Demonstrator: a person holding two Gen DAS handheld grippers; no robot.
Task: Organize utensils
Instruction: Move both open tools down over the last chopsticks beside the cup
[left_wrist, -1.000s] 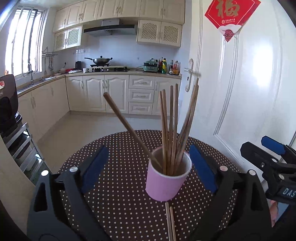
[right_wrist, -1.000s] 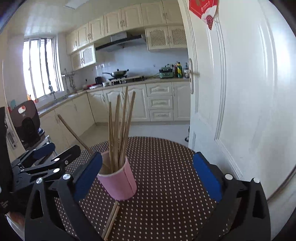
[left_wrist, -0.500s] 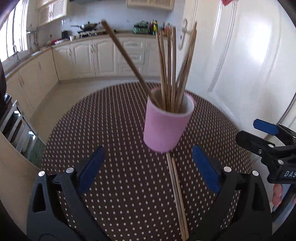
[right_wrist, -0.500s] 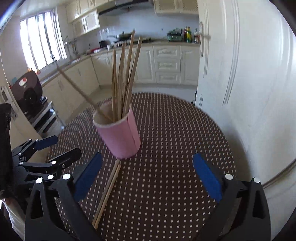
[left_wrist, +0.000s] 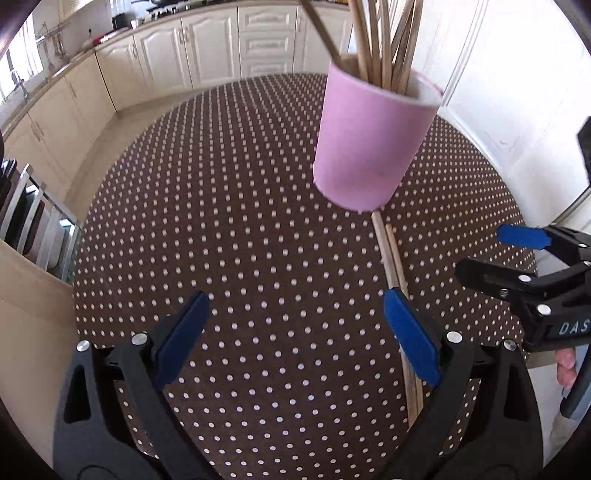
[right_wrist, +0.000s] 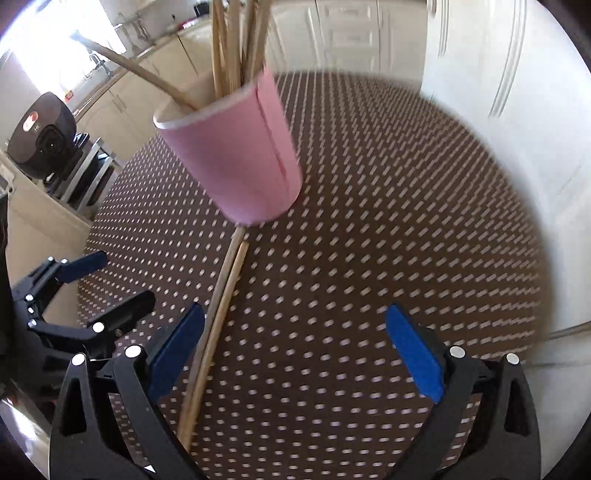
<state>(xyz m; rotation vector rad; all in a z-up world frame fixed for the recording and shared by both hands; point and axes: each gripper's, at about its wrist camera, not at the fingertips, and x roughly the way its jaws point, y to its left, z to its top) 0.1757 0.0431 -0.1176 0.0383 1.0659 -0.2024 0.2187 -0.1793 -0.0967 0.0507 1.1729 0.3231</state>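
A pink paper cup (left_wrist: 369, 144) stands on the round dotted table (left_wrist: 229, 229) and holds several wooden chopsticks (left_wrist: 380, 40). Two loose chopsticks (left_wrist: 395, 280) lie side by side on the table in front of the cup. My left gripper (left_wrist: 295, 336) is open and empty above the table, its right finger (left_wrist: 410, 339) over the loose pair. My right gripper (right_wrist: 295, 350) is open and empty, its left finger (right_wrist: 173, 347) beside the loose chopsticks (right_wrist: 218, 306). The cup also shows in the right wrist view (right_wrist: 236, 155). Each gripper shows in the other's view.
A white door (left_wrist: 517, 74) stands close behind the table on the right. Cream kitchen cabinets (left_wrist: 184, 55) run along the back. A wire rack (left_wrist: 33, 229) and a dark appliance (right_wrist: 40, 136) stand to the left of the table.
Both grippers have tilted down and moved closer to the table, so the cup has risen in both views and the loose chopsticks now lie between the fingers' reach.
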